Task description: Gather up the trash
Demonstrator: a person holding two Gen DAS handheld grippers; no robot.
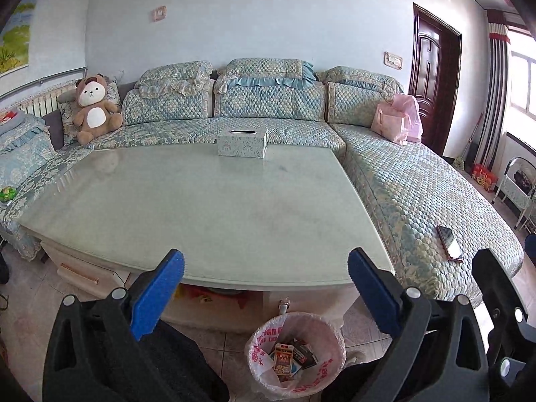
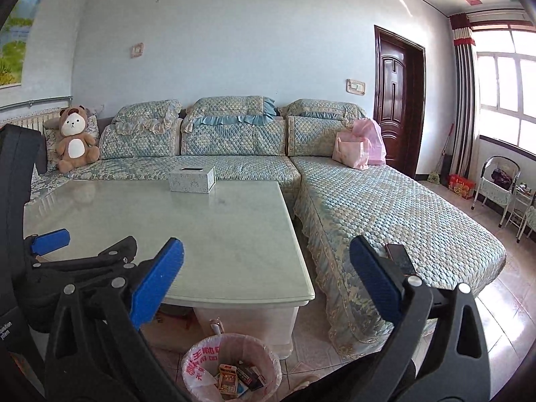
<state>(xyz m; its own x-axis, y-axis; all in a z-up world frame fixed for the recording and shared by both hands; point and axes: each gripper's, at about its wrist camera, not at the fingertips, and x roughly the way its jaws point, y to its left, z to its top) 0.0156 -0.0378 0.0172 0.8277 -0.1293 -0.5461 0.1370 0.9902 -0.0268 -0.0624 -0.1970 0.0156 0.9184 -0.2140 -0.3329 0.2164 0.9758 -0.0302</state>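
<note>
A pink trash bin [image 1: 296, 355] lined with a printed plastic bag stands on the floor below the table's front edge; it also shows in the right wrist view [image 2: 231, 366]. Several small cartons [image 1: 291, 356] lie inside it, also seen in the right wrist view [image 2: 239, 378]. My left gripper [image 1: 266, 278] is open and empty, held above the bin at the table's front edge. My right gripper [image 2: 266, 269] is open and empty, held over the table's front right corner. The left gripper's blue pad [image 2: 50, 239] shows at the left of the right wrist view.
A pale green glass-topped table [image 1: 201, 207] carries a tissue box [image 1: 242, 142]. A quilted corner sofa [image 1: 418, 187] wraps around it, with a teddy bear [image 1: 95, 107], pink bags [image 1: 397, 119] and a phone [image 1: 450, 243]. A dark door [image 1: 432, 73] and chairs [image 2: 499, 181] stand at right.
</note>
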